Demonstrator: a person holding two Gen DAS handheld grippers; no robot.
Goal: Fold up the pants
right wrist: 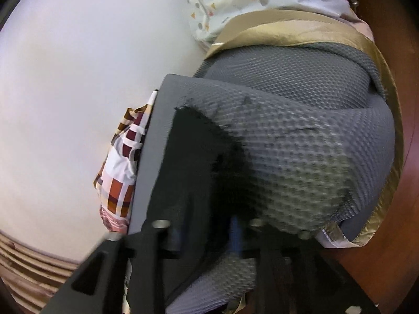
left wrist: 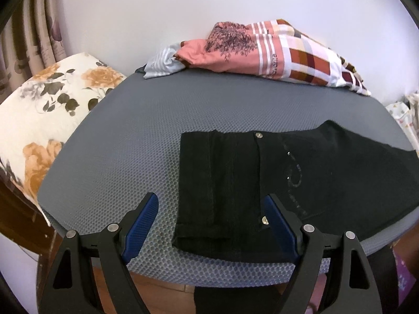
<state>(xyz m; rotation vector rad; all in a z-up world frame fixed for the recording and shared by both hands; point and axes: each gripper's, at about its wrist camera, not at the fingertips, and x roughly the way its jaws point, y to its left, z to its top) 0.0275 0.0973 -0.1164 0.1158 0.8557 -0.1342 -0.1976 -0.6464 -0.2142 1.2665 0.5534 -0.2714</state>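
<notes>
We find the black pants (left wrist: 262,178) lying partly folded on the grey mat (left wrist: 125,136), centre-right of the left view, long axis running left to right. Our left gripper (left wrist: 210,217) stands wide and empty, straddling the pants' lower left corner. Our right gripper (right wrist: 207,231) is blurred at the mat's edge; we cannot tell its grip. No containers appear.
</notes>
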